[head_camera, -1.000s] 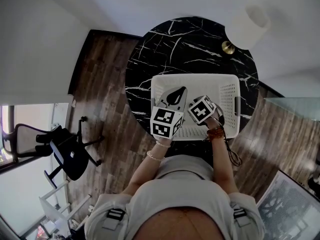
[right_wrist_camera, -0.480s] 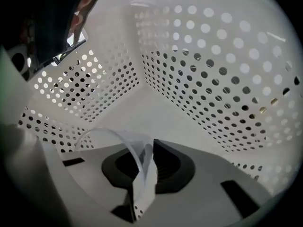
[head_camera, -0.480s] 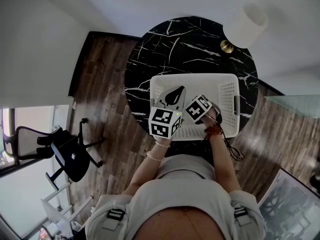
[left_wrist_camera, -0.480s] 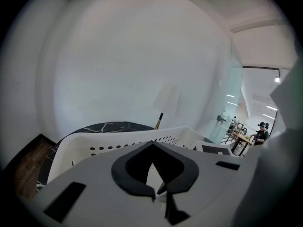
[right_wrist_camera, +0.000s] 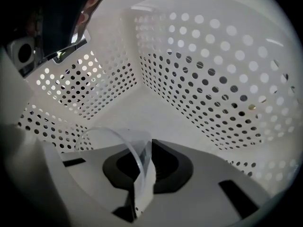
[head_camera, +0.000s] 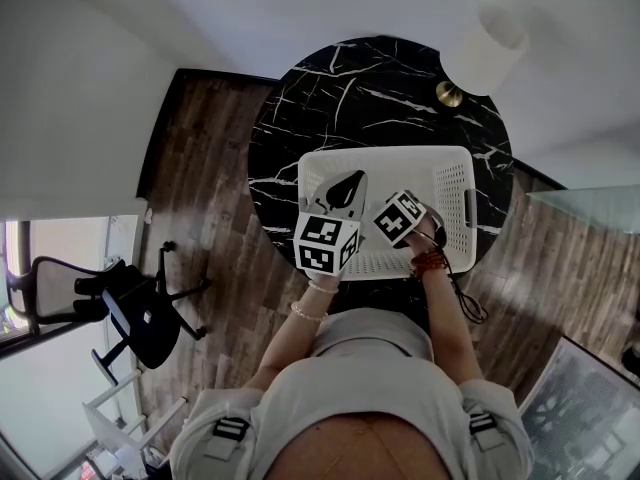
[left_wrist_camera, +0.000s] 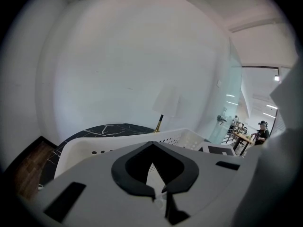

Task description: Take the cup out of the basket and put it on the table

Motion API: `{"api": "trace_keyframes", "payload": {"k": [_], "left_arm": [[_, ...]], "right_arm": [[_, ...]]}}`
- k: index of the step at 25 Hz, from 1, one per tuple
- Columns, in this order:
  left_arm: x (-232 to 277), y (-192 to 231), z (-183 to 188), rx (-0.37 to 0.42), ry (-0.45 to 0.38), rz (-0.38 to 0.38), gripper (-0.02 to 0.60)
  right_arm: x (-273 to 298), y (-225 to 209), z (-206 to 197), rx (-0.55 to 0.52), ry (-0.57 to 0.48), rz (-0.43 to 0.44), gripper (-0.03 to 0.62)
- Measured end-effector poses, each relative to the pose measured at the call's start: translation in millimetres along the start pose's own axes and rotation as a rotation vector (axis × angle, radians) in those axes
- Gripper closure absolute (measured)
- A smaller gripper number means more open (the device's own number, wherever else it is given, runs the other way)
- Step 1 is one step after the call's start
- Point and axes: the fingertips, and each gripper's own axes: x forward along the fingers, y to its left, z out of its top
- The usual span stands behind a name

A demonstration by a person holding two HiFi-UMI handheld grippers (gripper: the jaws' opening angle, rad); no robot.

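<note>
On the left, the left gripper [left_wrist_camera: 159, 193], both fingers pressed together on nothing, held over the near left part of the basket [head_camera: 385, 152]. Ahead of its fingers only the white rim, then the black marble table [head_camera: 330, 88], and a lamp [head_camera: 487, 48] far beyond. No cup near this one, so probably of no use for the lift.

Further right, the right gripper [right_wrist_camera: 144, 176], down inside the basket and clamped on the cup [right_wrist_camera: 135, 148]. A clear plastic cup, its thin wall pinched between the two pads, its round rim curving away to the left of the fingers. Long axis hard to fix. Seems to point across the fingers, toward their left, so probably tipped and not upright, but not certain. Inside the perforated walls, with the basket floor ahead of the fingertips and one wall close on their right.

Judged from this: grip made, lift out not yet done. For the coming move, straight up past the rim first, then outward to bare marble beyond the basket. One risk: such a thin wall, easy to crush or to let slip.

Hard to make out:
- The base of the cup, hidden behind the fingers.
- Contact with the floor, or already off it.
- In the head view, the cup and the right fingers altogether, covered by the marker cube [head_camera: 402, 218].
</note>
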Motion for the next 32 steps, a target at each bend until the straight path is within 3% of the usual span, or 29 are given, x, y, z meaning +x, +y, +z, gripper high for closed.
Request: {"api": "trace_keyframes", "payload": {"k": [16,23,32], "left_arm": [[-1.8,-2.8,-1.6,0.004,0.01,-0.002,0.577],[-2.7,-0.9,-0.6,-0.003,0.007,0.005,0.576],[-4.1,-2.0,0.4,0.002,0.004,0.008,0.575]], "right_arm": [[-28.3,-1.4,19.1,0.195,-0.173,0.08,0.562],[-55.5,-21.6,41.9,0.184,-0.323,-0.008,0.562],[-79.8,-20.7,47.4,0.218,-0.397,-0.011,0.562]]}}
